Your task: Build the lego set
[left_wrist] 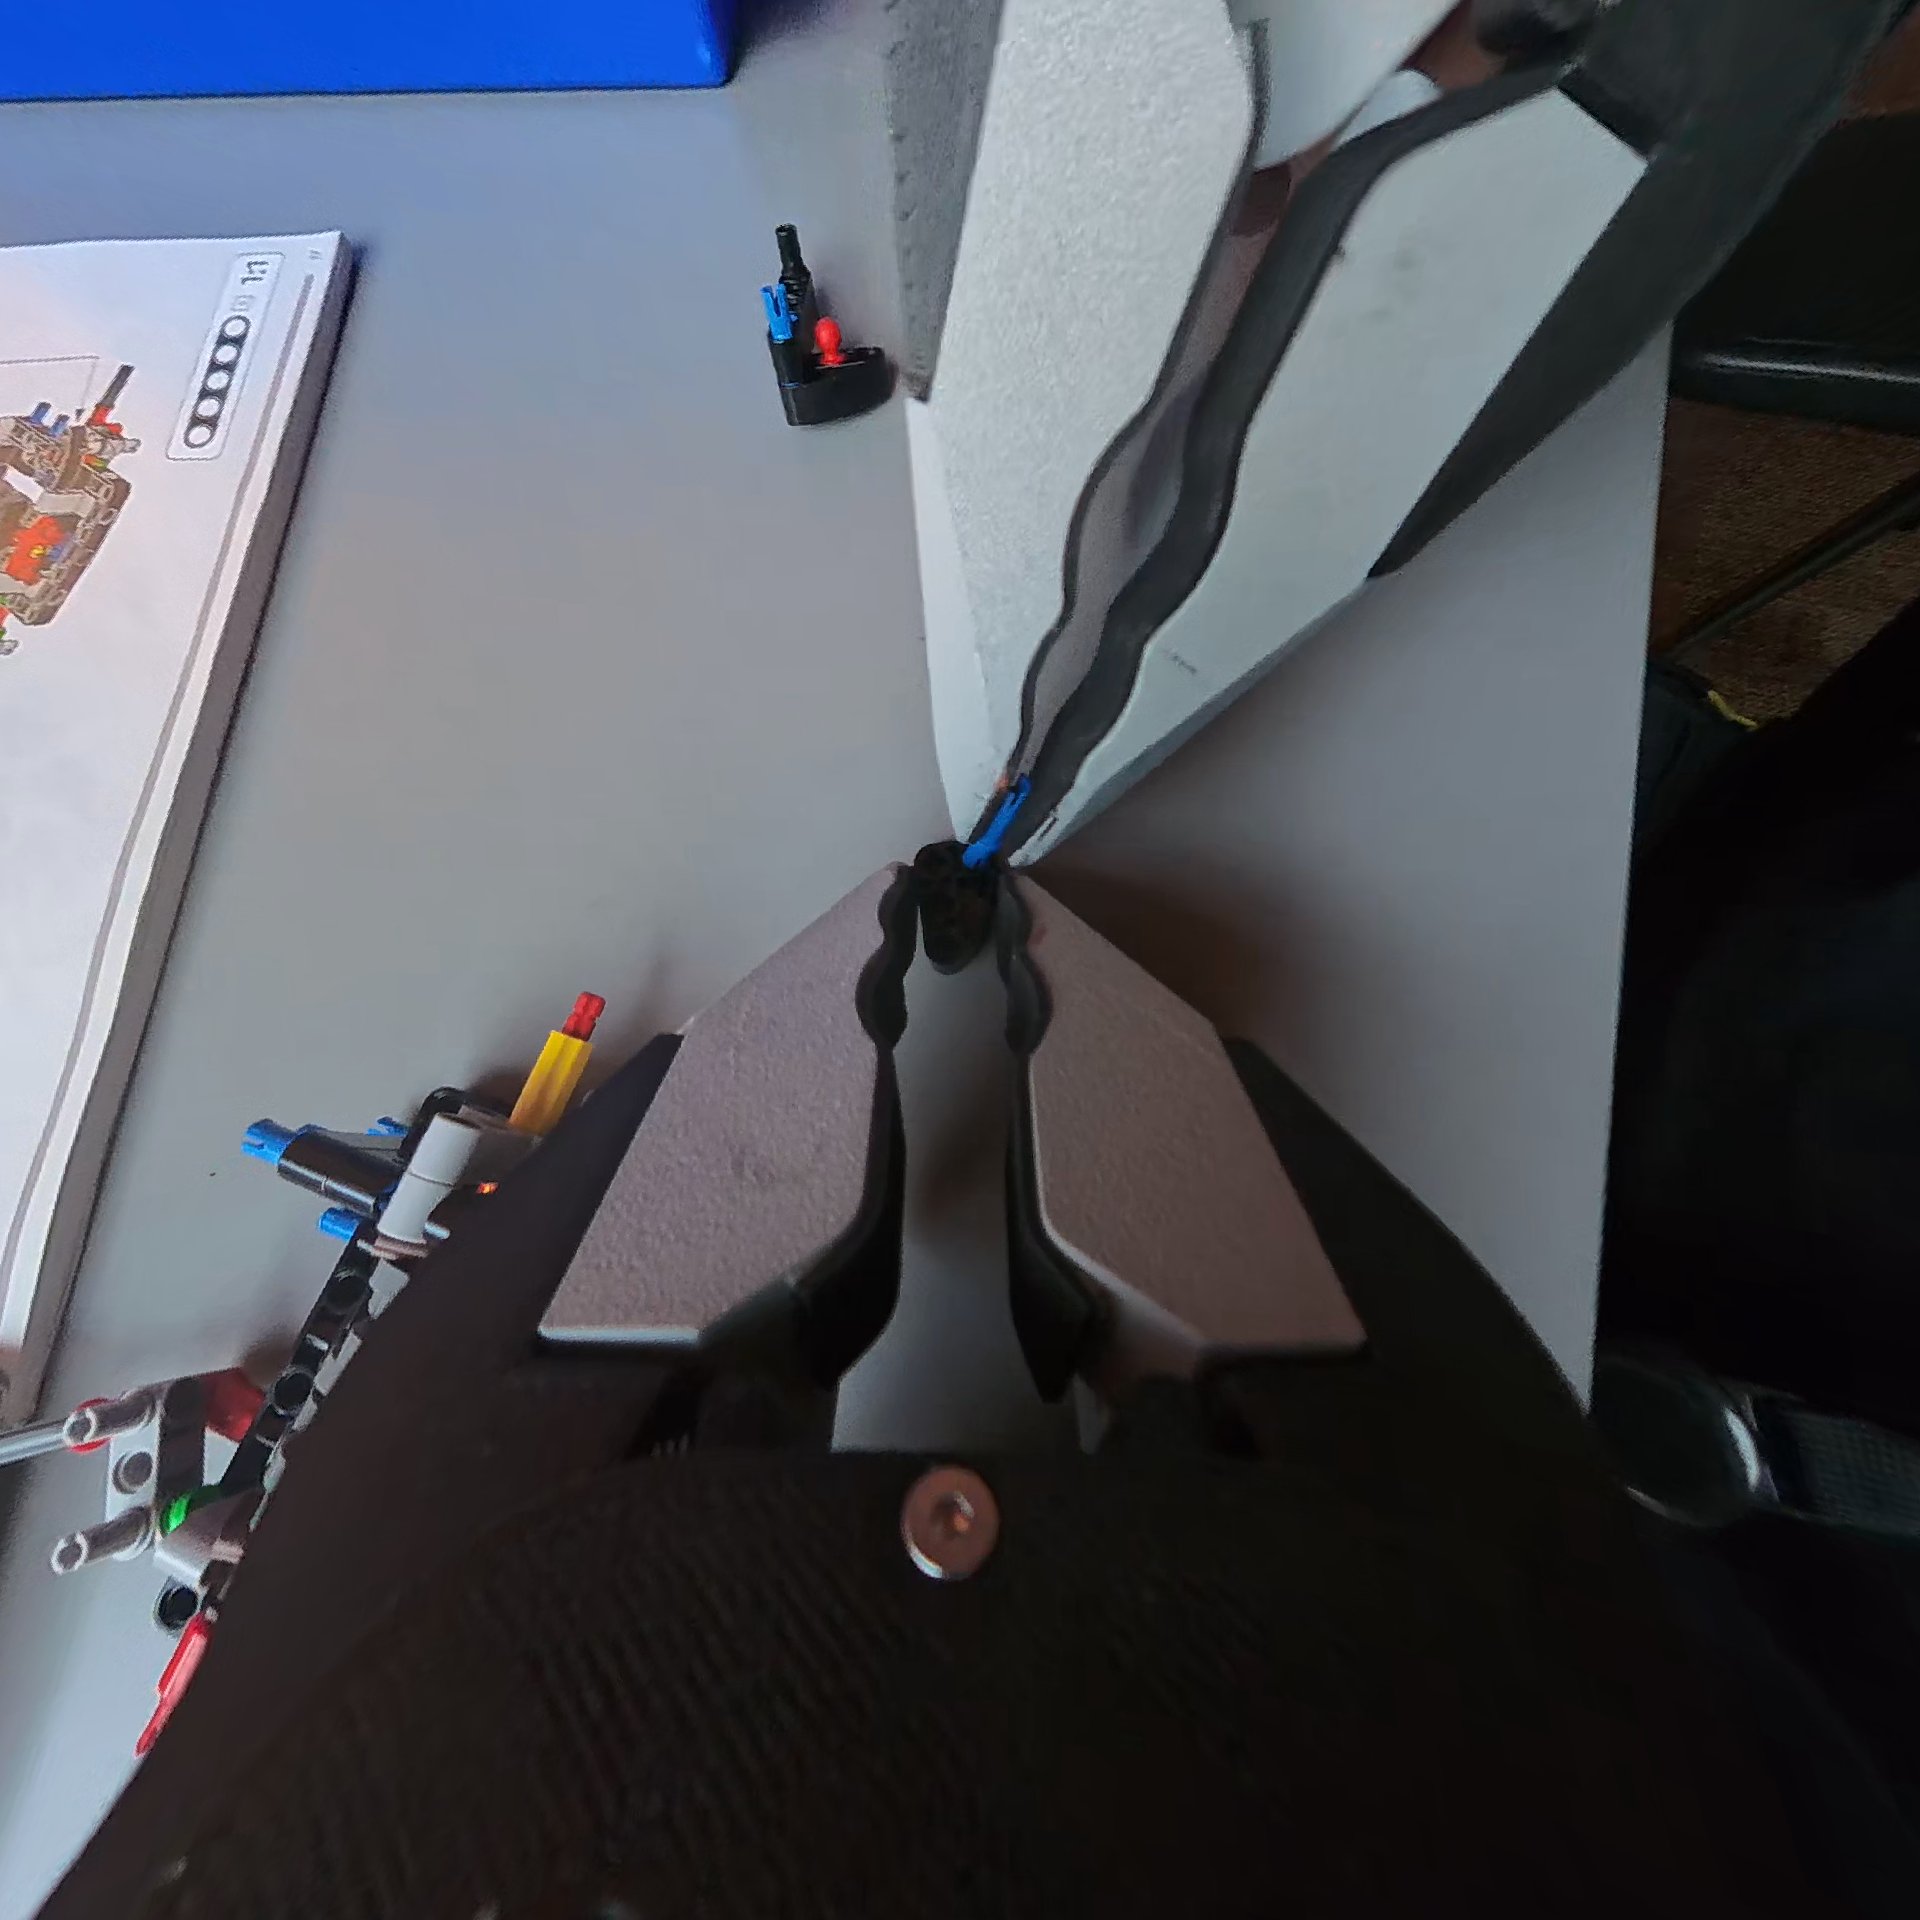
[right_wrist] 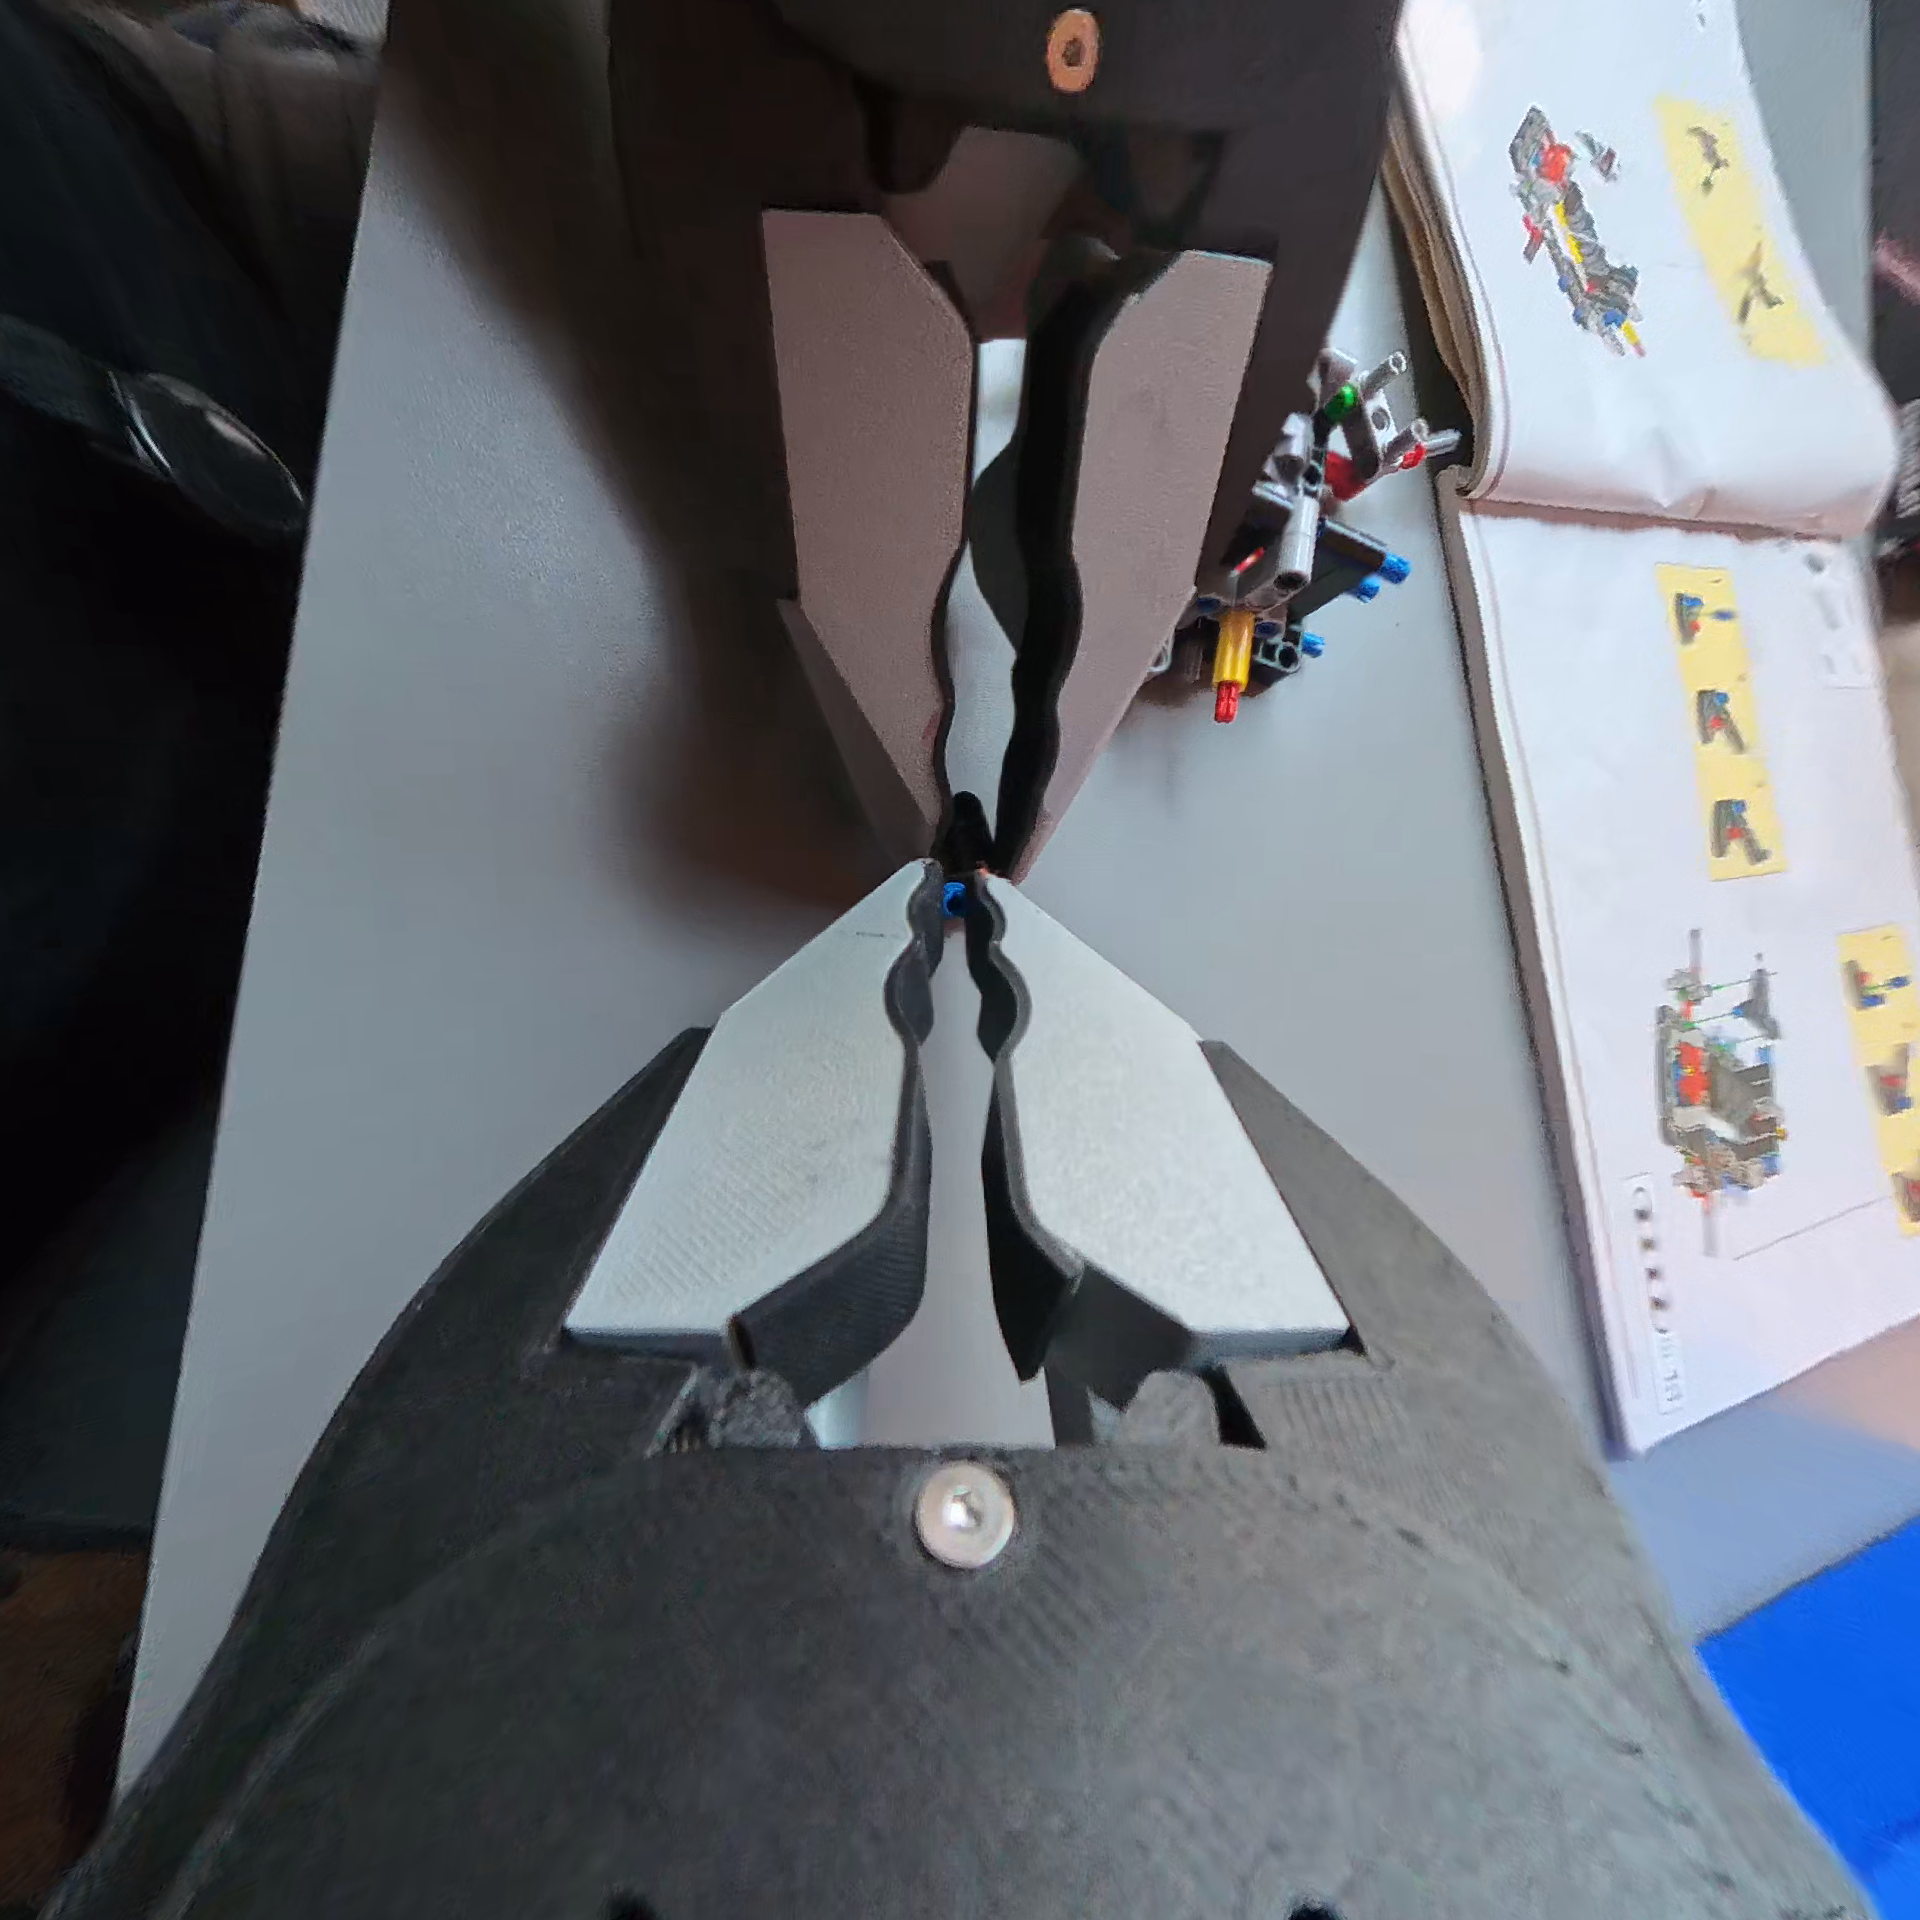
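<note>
My left gripper (left_wrist: 951,904) is shut on a small black lego piece (left_wrist: 948,912), held above the grey table. My right gripper (right_wrist: 954,896) is shut on a blue pin (right_wrist: 953,894). The two grippers meet tip to tip, and the blue pin (left_wrist: 994,823) touches the top of the black piece. In the right wrist view the black piece (right_wrist: 968,821) sits between the far gripper's tips. A partly built lego model (left_wrist: 312,1299) with grey, black, blue, red and yellow parts lies on the table left of my left gripper, partly hidden by it. It also shows in the right wrist view (right_wrist: 1309,540).
An open instruction booklet (left_wrist: 125,665) lies at the table's left, also seen in the right wrist view (right_wrist: 1714,831). A small black sub-assembly (left_wrist: 826,353) with blue and red pins stands farther back. A blue box (left_wrist: 364,42) is at the far edge. The table edge (left_wrist: 1631,831) is close on the right.
</note>
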{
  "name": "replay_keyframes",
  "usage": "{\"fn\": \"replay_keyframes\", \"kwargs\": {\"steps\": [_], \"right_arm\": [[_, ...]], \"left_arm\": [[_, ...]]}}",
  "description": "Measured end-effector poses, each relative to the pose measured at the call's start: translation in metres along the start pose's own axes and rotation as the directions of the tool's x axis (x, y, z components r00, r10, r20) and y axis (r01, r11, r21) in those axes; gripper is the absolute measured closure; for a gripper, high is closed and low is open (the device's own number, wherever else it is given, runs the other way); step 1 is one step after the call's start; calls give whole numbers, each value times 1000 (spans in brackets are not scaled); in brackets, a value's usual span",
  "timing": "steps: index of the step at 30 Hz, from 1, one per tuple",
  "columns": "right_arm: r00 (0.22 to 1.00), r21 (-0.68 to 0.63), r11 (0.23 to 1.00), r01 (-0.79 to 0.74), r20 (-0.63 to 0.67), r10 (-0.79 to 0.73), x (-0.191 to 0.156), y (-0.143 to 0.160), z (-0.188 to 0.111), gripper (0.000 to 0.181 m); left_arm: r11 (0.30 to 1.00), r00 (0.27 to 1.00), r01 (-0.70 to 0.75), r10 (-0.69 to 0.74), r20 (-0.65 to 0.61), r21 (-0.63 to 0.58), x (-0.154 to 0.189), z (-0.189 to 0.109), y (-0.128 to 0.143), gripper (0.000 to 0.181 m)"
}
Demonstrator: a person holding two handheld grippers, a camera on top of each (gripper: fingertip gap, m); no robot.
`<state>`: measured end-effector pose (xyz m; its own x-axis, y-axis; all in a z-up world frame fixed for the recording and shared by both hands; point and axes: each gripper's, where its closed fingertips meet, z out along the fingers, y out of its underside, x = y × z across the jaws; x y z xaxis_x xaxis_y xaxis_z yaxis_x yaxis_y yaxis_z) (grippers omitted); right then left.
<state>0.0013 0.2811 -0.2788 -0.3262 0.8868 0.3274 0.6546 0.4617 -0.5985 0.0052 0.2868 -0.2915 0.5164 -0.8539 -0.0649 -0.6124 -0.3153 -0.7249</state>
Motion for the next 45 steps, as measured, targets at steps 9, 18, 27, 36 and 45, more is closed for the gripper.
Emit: {"fn": "replay_keyframes", "kwargs": {"steps": [9,18,27,36,45], "right_arm": [[991,-73,993,91,102,-83,0,0,2,180],[948,-28,998,-54,313,61,-4,2,6,180],[987,199,975,-97,147,68,6,-16,-11,181],[978,141,984,-105,194,76,0,-9,-8,181],[958,258,935,-242,217,188,7,-23,-15,172]], "left_arm": [[1000,1000,-3,3,4,-1,0,0,0,169],[1000,1000,-4,4,-16,1,3,-1,1,169],[1000,1000,-11,11,-23,2,5,-1,1,169],[1000,1000,-11,11,-22,3,5,0,1,169],[1000,1000,2,-2,-5,0,5,0,0,169]]}}
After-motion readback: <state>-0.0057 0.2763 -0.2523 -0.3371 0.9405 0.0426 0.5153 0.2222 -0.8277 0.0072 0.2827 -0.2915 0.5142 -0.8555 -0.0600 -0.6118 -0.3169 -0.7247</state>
